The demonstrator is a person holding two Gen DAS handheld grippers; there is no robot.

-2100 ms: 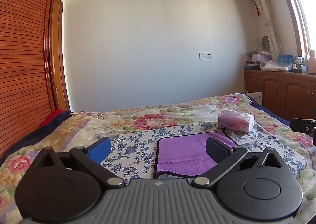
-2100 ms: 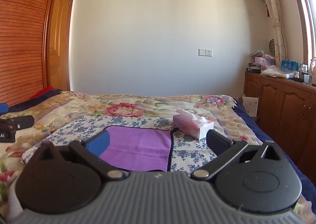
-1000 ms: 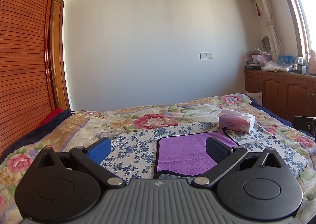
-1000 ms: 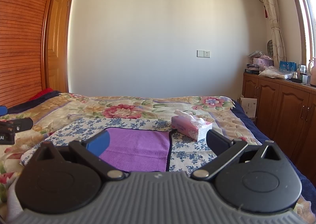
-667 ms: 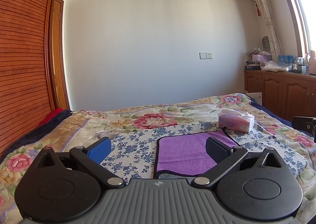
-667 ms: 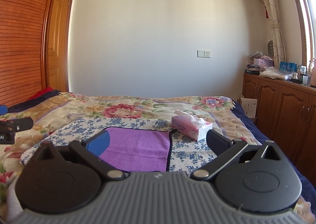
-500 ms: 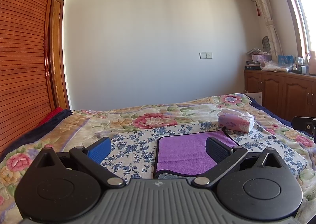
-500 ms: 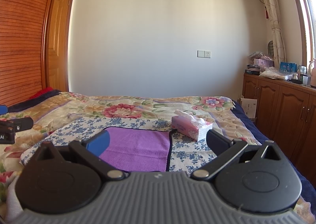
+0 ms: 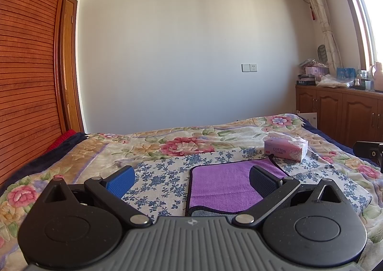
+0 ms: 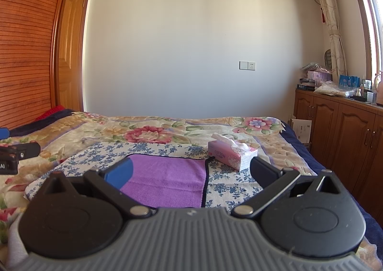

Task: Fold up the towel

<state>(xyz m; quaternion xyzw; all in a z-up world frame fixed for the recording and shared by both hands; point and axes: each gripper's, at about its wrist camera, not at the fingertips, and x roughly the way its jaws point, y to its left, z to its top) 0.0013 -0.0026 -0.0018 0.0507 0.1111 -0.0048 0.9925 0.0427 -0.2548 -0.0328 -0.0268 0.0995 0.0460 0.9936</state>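
A: What lies around the purple towel [image 9: 227, 185]?

B: A pink tissue box [image 9: 286, 147] sits just beyond its far right corner, on a blue-flowered cloth [image 9: 162, 175] spread over the floral bedspread [image 9: 186, 141]. Wooden cabinets [image 10: 347, 132] stand along the right wall. Nothing lies on the towel itself.

A: Which way does it run?

B: It lies flat, dark-bordered, its edges roughly square to both cameras. The long axis probably runs left to right, though the gripper bodies hide the near edge, so I can't be sure.

A: And the jaws?

B: Both pairs are spread wide and empty. The left gripper [image 9: 191, 180] hangs above the towel's left edge, with only its dark finger over the purple. The right gripper [image 10: 189, 170] sits above the right edge, its blue finger over the towel, its dark finger near the box.
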